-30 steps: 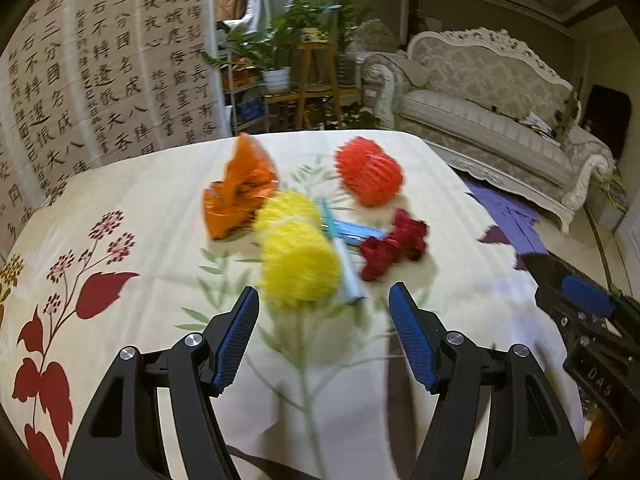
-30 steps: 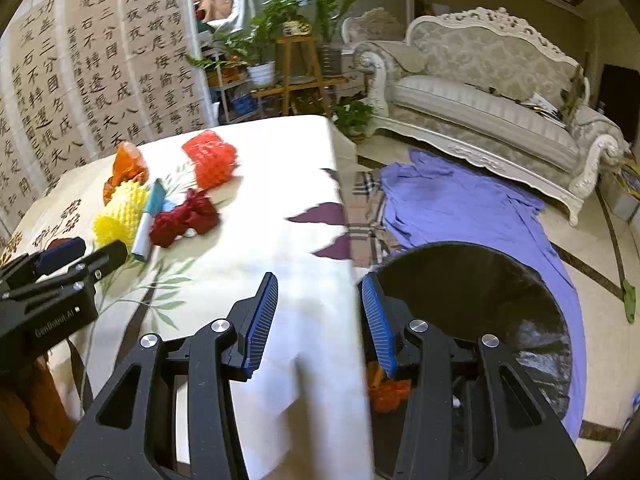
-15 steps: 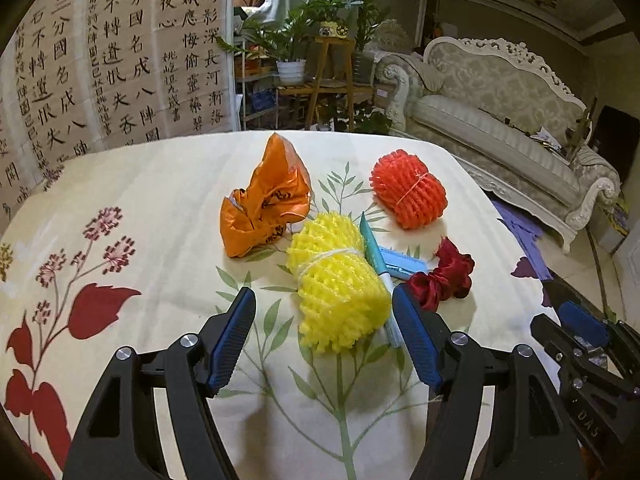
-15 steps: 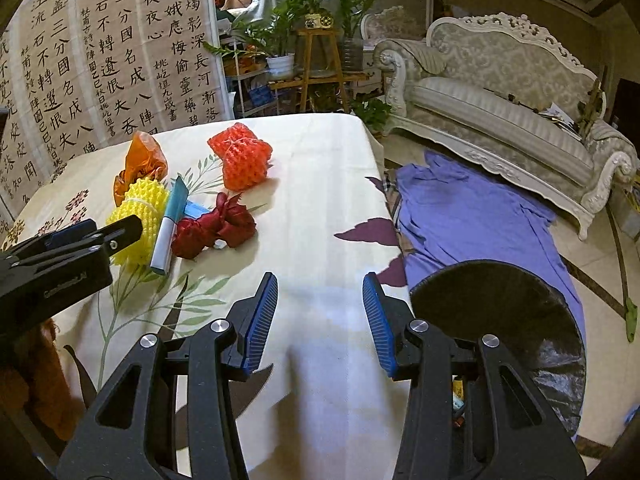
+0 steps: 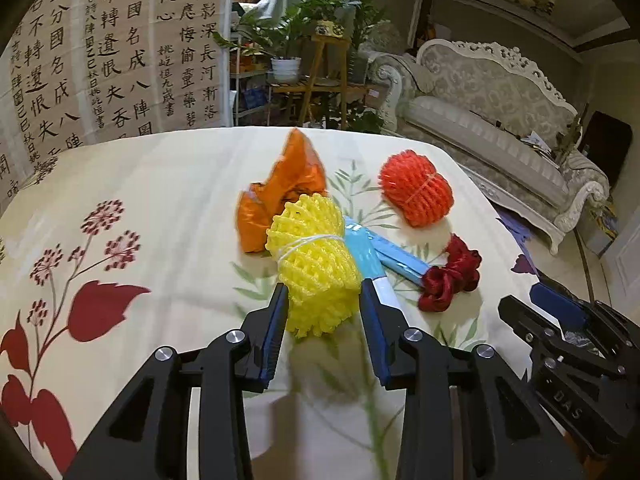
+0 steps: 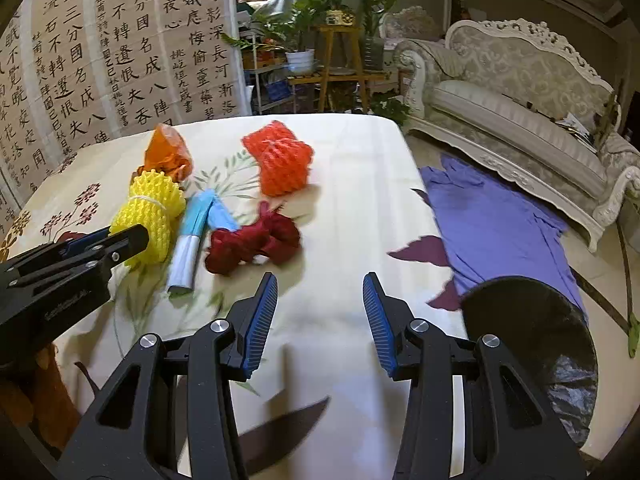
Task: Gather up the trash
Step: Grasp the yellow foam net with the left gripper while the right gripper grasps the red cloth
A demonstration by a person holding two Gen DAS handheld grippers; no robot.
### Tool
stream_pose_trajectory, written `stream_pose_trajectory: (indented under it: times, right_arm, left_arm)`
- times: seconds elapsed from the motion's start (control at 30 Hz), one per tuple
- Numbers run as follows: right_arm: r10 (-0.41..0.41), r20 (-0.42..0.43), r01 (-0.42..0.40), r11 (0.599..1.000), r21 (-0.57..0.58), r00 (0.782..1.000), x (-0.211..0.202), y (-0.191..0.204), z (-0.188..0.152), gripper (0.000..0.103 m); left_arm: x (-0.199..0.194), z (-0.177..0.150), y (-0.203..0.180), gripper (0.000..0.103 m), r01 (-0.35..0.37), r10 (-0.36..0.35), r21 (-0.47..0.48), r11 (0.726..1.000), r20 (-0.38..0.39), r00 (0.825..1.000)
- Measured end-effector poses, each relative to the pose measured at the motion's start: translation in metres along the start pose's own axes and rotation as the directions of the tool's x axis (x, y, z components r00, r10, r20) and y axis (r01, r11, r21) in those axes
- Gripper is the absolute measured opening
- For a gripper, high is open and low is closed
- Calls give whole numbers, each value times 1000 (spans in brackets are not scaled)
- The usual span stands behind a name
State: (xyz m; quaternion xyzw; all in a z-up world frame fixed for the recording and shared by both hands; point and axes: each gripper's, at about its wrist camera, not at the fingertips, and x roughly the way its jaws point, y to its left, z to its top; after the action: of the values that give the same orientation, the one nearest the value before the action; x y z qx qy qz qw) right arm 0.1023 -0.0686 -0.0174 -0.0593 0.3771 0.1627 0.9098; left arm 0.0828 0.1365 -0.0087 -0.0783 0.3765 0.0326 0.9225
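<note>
Trash lies on a floral tablecloth (image 5: pixel 160 200): a yellow foam net (image 5: pixel 316 268), an orange plastic bag (image 5: pixel 288 188), a red foam net (image 5: pixel 416 188), a blue-white wrapper (image 5: pixel 372 256) and a dark red ribbon bundle (image 5: pixel 452 276). My left gripper (image 5: pixel 324 304) has closed around the near end of the yellow net (image 6: pixel 148 212), its pads against the net's sides. My right gripper (image 6: pixel 316 300) is open and empty above the cloth, just right of the red ribbon bundle (image 6: pixel 252 240). A black-lined trash bin (image 6: pixel 532 340) stands on the floor by the table's right edge.
A purple cloth (image 6: pixel 496 216) lies on the floor beyond the bin. A white ornate sofa (image 6: pixel 520 96) stands at the right. Plant stands (image 6: pixel 340 52) and a calligraphy screen (image 6: pixel 100 60) are behind the table. The right gripper shows at the left view's right edge (image 5: pixel 576 352).
My left gripper moved forward and its jaws narrowed onto the yellow net. My right gripper swung left from over the bin to above the table, still open.
</note>
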Motion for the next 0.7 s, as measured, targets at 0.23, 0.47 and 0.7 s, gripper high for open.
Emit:
stream_pose_trajectory:
  times: [0.23, 0.47, 0.7]
  right_arm:
    - [29, 13, -29, 1000, -10, 999, 3, 18, 12, 53]
    - [42, 20, -41, 999, -6, 999, 17, 34, 26, 63]
    - [-2, -45, 1, 1000, -6, 999, 33, 30, 25, 63]
  left_arm:
    - [-17, -6, 31, 37, -56, 57, -21, 998, 24, 998]
    - [-22, -10, 61, 37, -109, 111, -62, 992, 24, 994]
    - [-21, -12, 74, 37, -111, 114, -85, 990, 22, 993]
